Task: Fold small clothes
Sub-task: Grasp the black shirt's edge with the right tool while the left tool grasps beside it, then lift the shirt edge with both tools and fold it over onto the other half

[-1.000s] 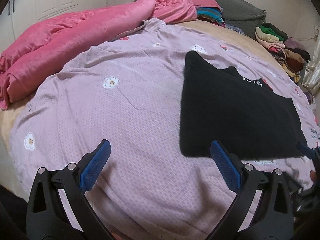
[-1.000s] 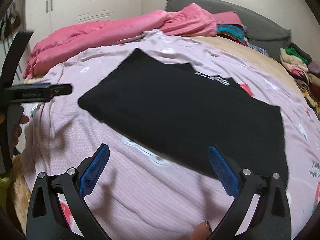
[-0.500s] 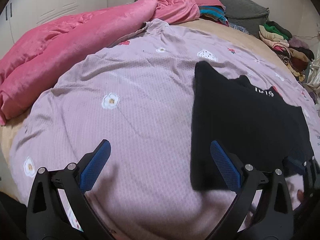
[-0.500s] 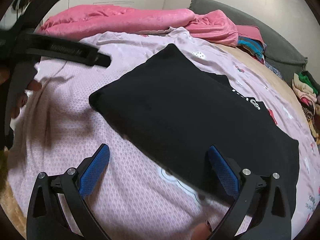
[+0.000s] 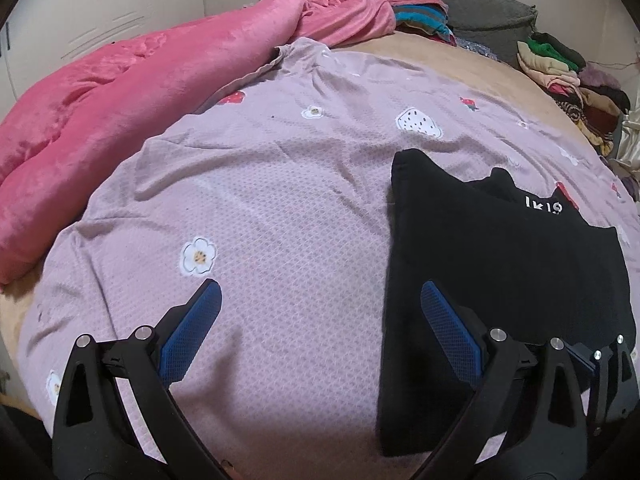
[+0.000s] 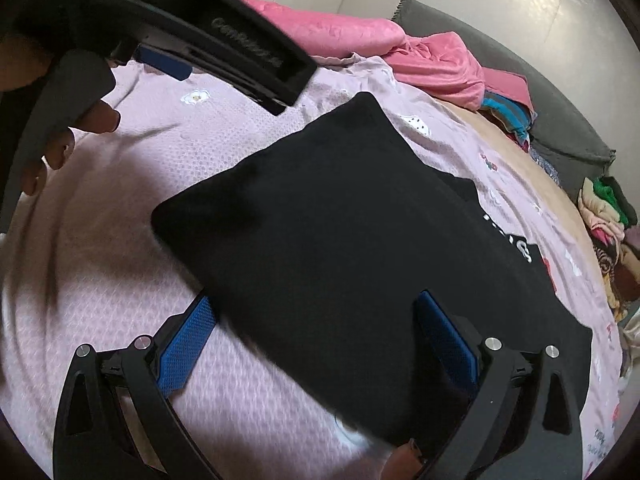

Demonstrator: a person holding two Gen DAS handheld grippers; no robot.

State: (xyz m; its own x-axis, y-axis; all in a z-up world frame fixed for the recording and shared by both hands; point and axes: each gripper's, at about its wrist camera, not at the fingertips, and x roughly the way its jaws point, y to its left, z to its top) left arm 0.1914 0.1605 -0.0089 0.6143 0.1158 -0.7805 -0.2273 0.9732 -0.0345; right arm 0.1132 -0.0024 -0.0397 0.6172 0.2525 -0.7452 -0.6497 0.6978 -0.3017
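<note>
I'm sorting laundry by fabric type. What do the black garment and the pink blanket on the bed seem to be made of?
Black garment: probably a matte cotton-like knit; it lies flat and shows no sheen, though its weave is too dark to tell. Pink blanket: likely plush fleece or velvet, judging by its soft sheen and thick, rounded folds.

A lilac bedspread point(image 5: 280, 200) printed with daisies and strawberries is lying across the bed, wrinkling toward its far edge. A pink plush blanket point(image 5: 140, 80) is bunching along the 10 o'clock side, reaching up to 12 o'clock. A grey headboard cushion point(image 5: 480, 4) is sitting behind it at 1 o'clock. A pile of mixed clothes point(image 5: 568, 76) is stacking up at 2 o'clock. White wardrobe doors point(image 5: 100, 4) are standing at 11 o'clock.
</note>
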